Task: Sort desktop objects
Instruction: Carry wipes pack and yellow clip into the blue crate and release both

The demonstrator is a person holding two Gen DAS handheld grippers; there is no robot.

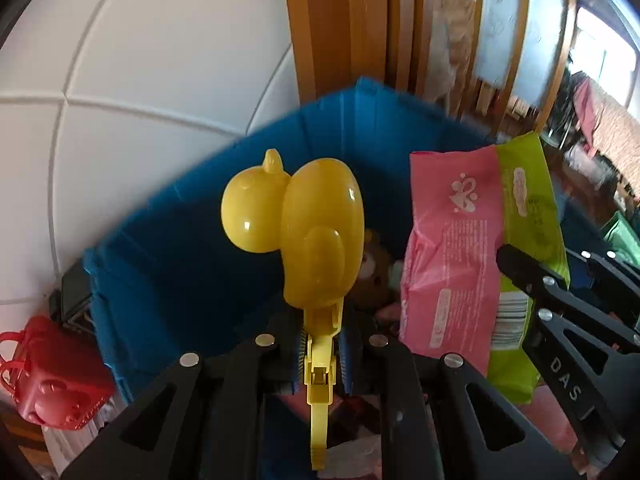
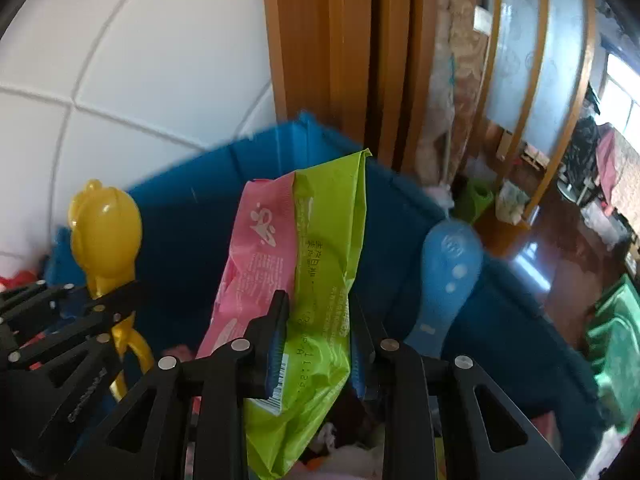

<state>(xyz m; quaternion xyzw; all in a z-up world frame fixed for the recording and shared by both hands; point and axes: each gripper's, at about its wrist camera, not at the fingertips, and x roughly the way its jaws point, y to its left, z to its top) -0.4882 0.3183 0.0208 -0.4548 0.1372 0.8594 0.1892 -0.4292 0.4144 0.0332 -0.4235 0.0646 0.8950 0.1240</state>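
At the far left of the left wrist view, a red plastic toy (image 1: 56, 380) is seen lying outside the blue bin (image 1: 192, 248), beside a small dark object whose nature cannot be told. The bin is set against a white tiled wall (image 1: 132, 80), with wooden door framing (image 1: 340, 20) behind it. Over the bin's open top, the left tool (image 1: 320, 354) is seen clamped narrowly on the stem of a yellow duck-shaped clamp toy (image 1: 308, 228), which is held upright with the duck's head turned left. A brown plush toy (image 1: 374, 272) is partly visible down inside the bin, just behind the duck. Further right, a pink and green packet (image 2: 308, 280) is gripped near its lower part by the right tool (image 2: 316, 344), the packet standing upright above the bin. At the bin's right wall, a light blue spoon-shaped object (image 2: 448, 268) is seen leaning. A green crate (image 2: 616, 344) is visible on the floor at the far right.
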